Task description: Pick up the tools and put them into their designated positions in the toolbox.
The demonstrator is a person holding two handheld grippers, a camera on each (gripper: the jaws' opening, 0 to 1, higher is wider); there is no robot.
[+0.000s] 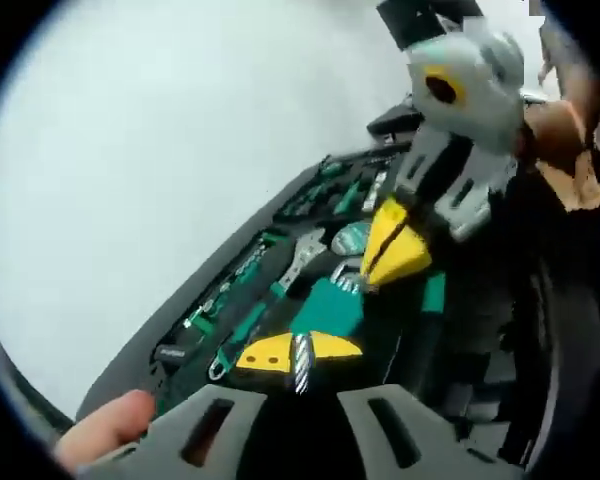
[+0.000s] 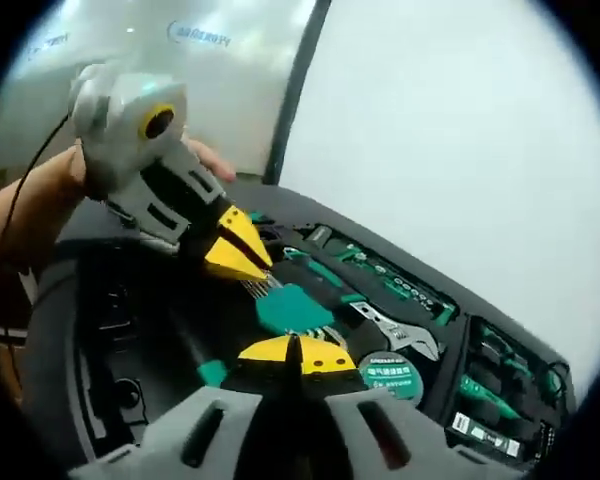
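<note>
A hex key set, with a teal holder (image 1: 328, 305) (image 2: 294, 308) and bare metal keys (image 1: 302, 366), hangs just above the open black toolbox (image 1: 145, 360) (image 2: 120, 330). My left gripper (image 1: 300, 352) (image 2: 238, 252) is shut on the metal key ends. Coming from the other side, my right gripper (image 2: 294, 355) (image 1: 390, 250) has its yellow tips pressed together on the set's opposite end, with a thin dark piece between them. The box's foam slots hold green-handled tools.
In the toolbox lie an adjustable wrench (image 1: 302, 255) (image 2: 400, 335), a round teal tape measure (image 1: 352, 238) (image 2: 388, 372) and a row of small bits (image 1: 225, 295) (image 2: 400, 285). A person's hand (image 2: 35, 205) grips the left tool. A white table surrounds the box.
</note>
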